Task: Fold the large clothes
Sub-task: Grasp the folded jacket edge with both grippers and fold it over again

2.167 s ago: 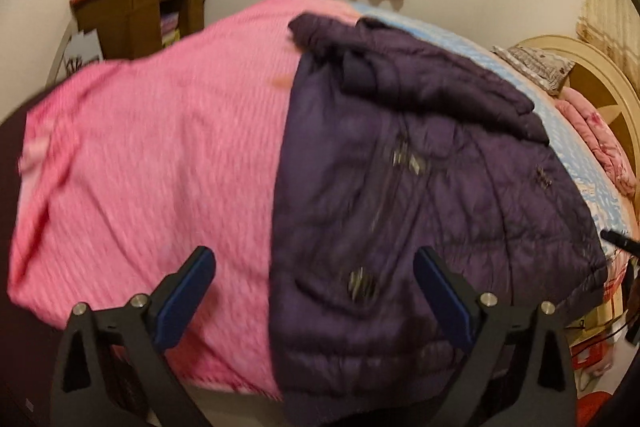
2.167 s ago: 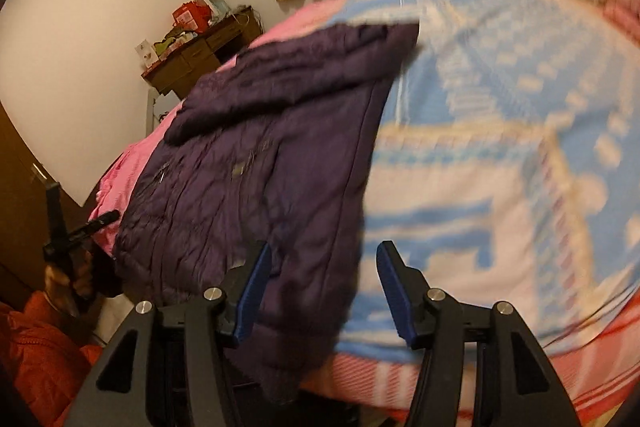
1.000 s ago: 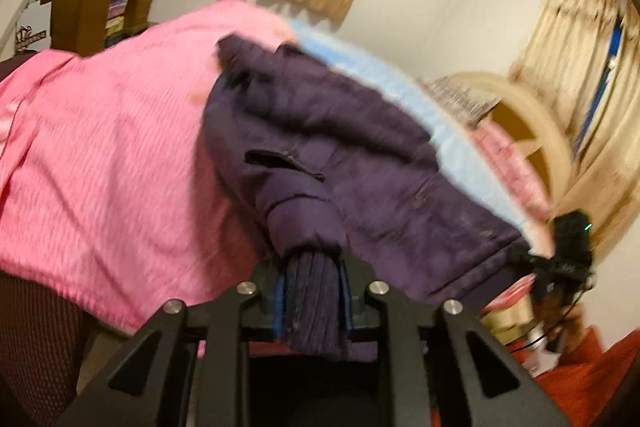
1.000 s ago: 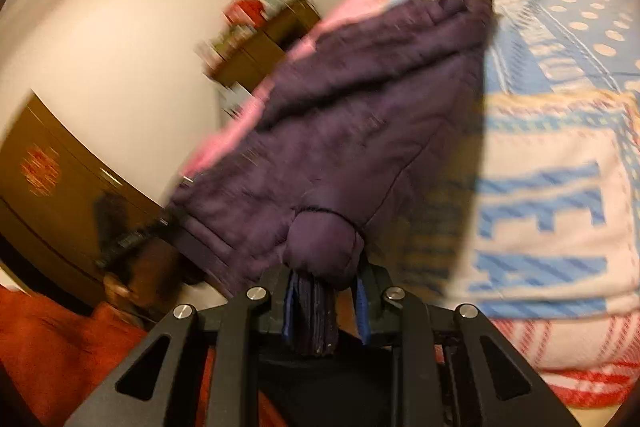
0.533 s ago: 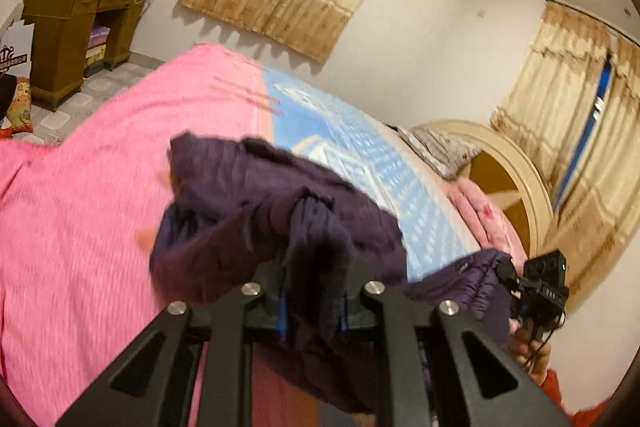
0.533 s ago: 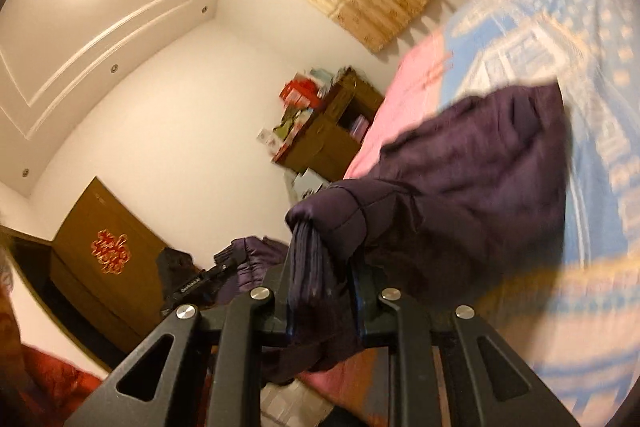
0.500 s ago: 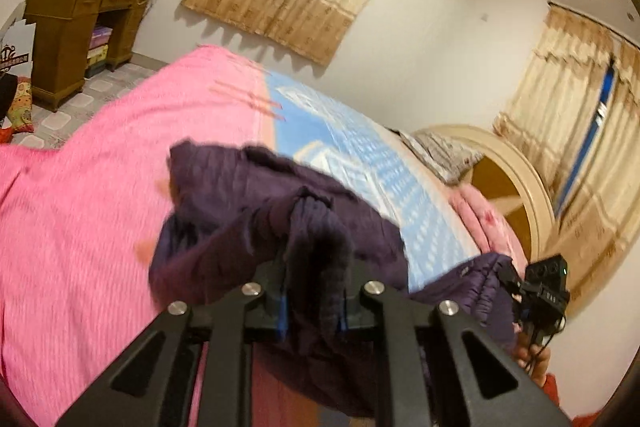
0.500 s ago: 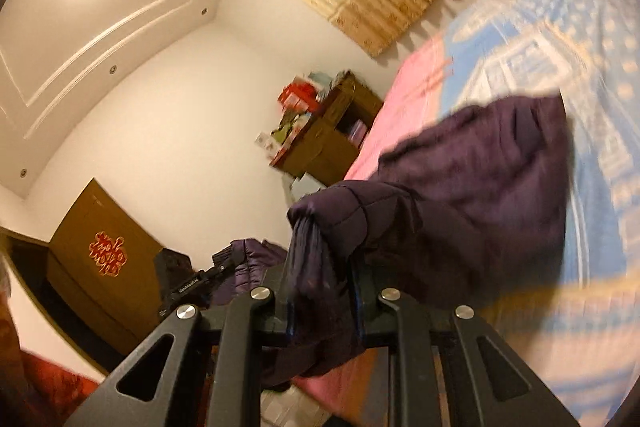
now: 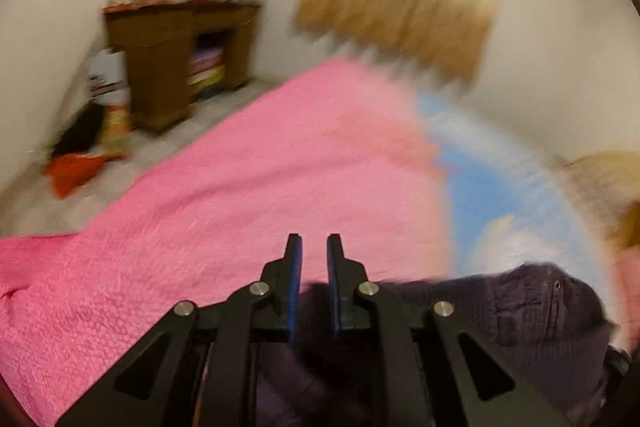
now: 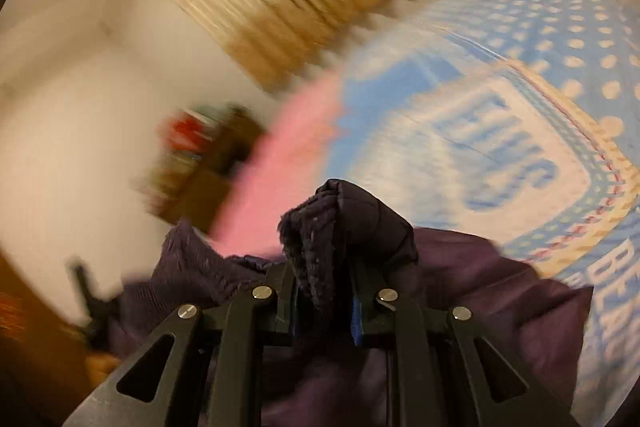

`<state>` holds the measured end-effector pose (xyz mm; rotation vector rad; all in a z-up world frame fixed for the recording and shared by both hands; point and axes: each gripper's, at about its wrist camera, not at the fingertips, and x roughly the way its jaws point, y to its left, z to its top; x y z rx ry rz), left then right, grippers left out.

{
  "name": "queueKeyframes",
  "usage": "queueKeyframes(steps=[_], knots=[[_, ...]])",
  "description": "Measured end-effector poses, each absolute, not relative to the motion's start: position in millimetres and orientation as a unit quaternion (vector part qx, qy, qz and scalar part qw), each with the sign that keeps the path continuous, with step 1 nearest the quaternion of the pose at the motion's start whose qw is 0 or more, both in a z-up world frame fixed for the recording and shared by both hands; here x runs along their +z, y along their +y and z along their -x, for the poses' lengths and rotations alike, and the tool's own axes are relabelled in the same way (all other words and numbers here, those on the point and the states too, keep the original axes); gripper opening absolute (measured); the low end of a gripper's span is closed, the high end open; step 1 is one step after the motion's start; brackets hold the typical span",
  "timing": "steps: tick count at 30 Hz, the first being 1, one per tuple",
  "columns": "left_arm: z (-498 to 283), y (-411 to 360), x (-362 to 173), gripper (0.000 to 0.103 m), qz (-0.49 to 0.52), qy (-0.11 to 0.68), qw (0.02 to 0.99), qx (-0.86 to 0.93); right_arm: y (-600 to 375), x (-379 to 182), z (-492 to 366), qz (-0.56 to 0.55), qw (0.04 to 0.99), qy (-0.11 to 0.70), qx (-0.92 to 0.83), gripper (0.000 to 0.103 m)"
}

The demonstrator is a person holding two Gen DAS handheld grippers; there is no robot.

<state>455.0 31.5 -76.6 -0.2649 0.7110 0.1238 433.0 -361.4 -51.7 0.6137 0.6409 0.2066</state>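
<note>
Below, the left gripper point(image 9: 313, 247) shows narrow black fingers drawn nearly together, having just closed further, nothing between the tips. Right gripper point(image 10: 322, 279) pinches a bunched ribbed cuff of the quilted purple jacket point(image 10: 460, 291), which droops over the fuzzy pink blanket point(image 9: 248, 211) and blue-and-white patterned cover point(image 10: 500, 131).

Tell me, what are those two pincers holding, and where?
Right gripper pinches the purple jacket by a sleeve cuff. Left gripper is shut; its tips look empty.
</note>
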Motion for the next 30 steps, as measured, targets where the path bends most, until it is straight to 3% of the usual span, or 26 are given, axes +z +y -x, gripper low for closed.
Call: queueKeyframes(steps=[3, 7, 10, 12, 13, 14, 15, 16, 17, 19, 21, 22, 23, 24, 30], knots=[[-480, 66, -142, 0.013, 0.21, 0.453, 0.863, 0.082, -356, -72, -434, -0.277, 0.91, 0.296, 0.082, 0.018], [-463, 92, -140, 0.017, 0.264, 0.427, 0.861, 0.08, -356, -70, -432, -0.269, 0.914, 0.294, 0.078, 0.019], [-446, 98, -118, 0.018, 0.253, 0.422, 0.869, 0.06, -378, -67, -418, -0.364, 0.883, 0.284, 0.089, 0.024], [-419, 94, -86, 0.037, 0.203, 0.388, 0.898, 0.051, -386, -50, -387, -0.389, 0.885, 0.239, 0.09, 0.033], [-409, 91, -74, 0.065, 0.179, 0.379, 0.906, 0.05, -385, -36, -368, -0.38, 0.896, 0.215, 0.085, 0.035], [-393, 90, -61, 0.085, 0.152, 0.365, 0.917, 0.052, -382, -25, -355, -0.362, 0.908, 0.197, 0.074, 0.039], [-379, 86, -49, 0.088, 0.132, 0.345, 0.928, 0.05, -379, -7, -335, -0.331, 0.927, 0.163, 0.064, 0.044], [-366, 82, -39, 0.089, 0.114, 0.323, 0.938, 0.044, -378, 5, -323, -0.317, 0.936, 0.139, 0.06, 0.047], [-361, 81, -32, 0.089, 0.092, 0.311, 0.945, 0.035, -378, 17, -309, -0.304, 0.945, 0.115, 0.045, 0.057], [-356, 73, -23, 0.089, 0.068, 0.317, 0.946, 0.022, -371, 37, -297, -0.254, 0.961, 0.107, -0.002, 0.06], [-347, 58, -26, 0.089, 0.06, 0.329, 0.943, -0.003, -347, 44, -310, -0.182, 0.97, 0.158, 0.033, 0.054], [-342, 48, -29, 0.089, 0.057, 0.331, 0.942, -0.019, -333, 41, -317, -0.156, 0.969, 0.183, 0.056, 0.049], [-339, 36, -34, 0.089, 0.054, 0.334, 0.94, -0.036, -315, 37, -324, -0.126, 0.966, 0.21, 0.077, 0.036], [-340, 22, -36, 0.089, 0.049, 0.338, 0.939, -0.052, -293, 31, -333, -0.087, 0.963, 0.237, 0.094, 0.033], [-380, -54, -62, 0.092, -0.029, 0.348, 0.936, -0.044, -251, -29, -412, 0.009, 0.933, 0.346, 0.097, 0.03]])
